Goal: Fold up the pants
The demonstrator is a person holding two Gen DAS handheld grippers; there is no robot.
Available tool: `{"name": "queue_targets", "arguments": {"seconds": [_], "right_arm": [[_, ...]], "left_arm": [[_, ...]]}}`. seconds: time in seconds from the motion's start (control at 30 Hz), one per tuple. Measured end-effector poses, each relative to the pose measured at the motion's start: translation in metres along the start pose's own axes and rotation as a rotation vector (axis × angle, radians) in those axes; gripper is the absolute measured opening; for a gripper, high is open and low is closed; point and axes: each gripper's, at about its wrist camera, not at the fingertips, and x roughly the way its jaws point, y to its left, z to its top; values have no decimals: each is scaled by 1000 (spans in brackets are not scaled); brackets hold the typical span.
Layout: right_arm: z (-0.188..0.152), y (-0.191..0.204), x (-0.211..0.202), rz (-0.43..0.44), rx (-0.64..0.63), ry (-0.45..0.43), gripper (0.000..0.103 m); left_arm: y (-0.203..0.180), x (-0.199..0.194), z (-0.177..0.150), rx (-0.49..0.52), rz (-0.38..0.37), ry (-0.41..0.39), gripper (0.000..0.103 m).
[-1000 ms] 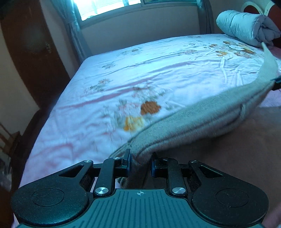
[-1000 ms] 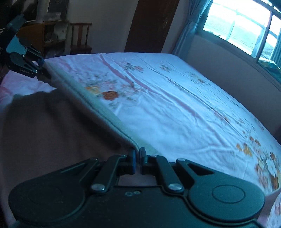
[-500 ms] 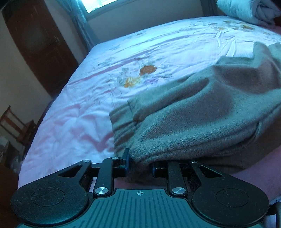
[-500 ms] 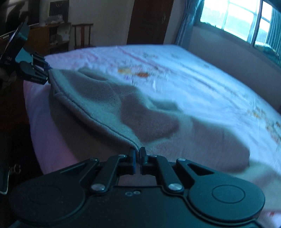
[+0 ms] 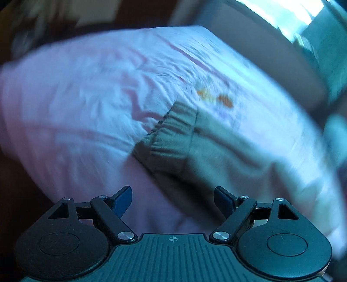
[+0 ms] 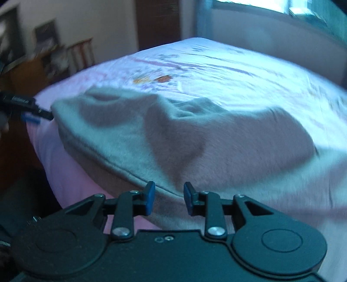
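Both the left gripper (image 5: pixel 172 200) and the right gripper (image 6: pixel 167 198) are now standing open after releasing the pants (image 6: pixel 195 138), which are lying at frame centre on the bed (image 6: pixel 238 71), so 1 fold is probably done.

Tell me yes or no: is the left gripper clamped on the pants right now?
No, the left gripper stands wide open with nothing between its fingers, and the pants lie on the bed ahead of it.

Pink floral bedsheet (image 6: pixel 238 71), dark wooden door (image 6: pixel 158 21), wooden chair (image 6: pixel 81 54), bright window (image 6: pixel 260 4) beyond.
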Motion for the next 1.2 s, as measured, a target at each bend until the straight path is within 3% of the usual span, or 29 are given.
{"name": "queue_targets", "arguments": {"seconds": [0.13,0.3,0.37,0.4,0.47,0.53,0.6,0.63,0.67,0.87,1.07,1.2], "right_arm": [[-4,-30,-8,53,272,15,30],[-14,-58,-9,89,526,25,34],[-17,-67,-4,102,608,31,34],[-19,-71,-1,116,653,41,34],[-24,-77,6,138,726,65,33],[-26,-79,12,144,750,76,28],[-24,-80,17,125,774,87,21],[-25,-81,18,119,792,82,10],[-25,-82,18,111,814,77,6],[-24,-84,29,116,870,71,0],[-6,-61,-7,103,720,-43,0],[3,-44,-20,124,648,-61,0]], "left_arm": [[-1,11,-6,-224,-129,63,82],[-14,31,-9,-284,-150,63,82],[-19,33,-9,-266,-134,31,68],[-23,37,-6,-252,-133,32,51],[-26,41,-2,-221,-108,32,37],[-27,40,0,-171,-67,16,18],[-24,41,1,-166,-65,11,18],[-23,42,2,-158,-64,14,16],[-23,42,1,-144,-59,13,16],[-18,43,5,-124,-59,14,16],[-21,37,24,-63,-57,-30,16],[-19,33,29,-28,-46,-45,16]]}}
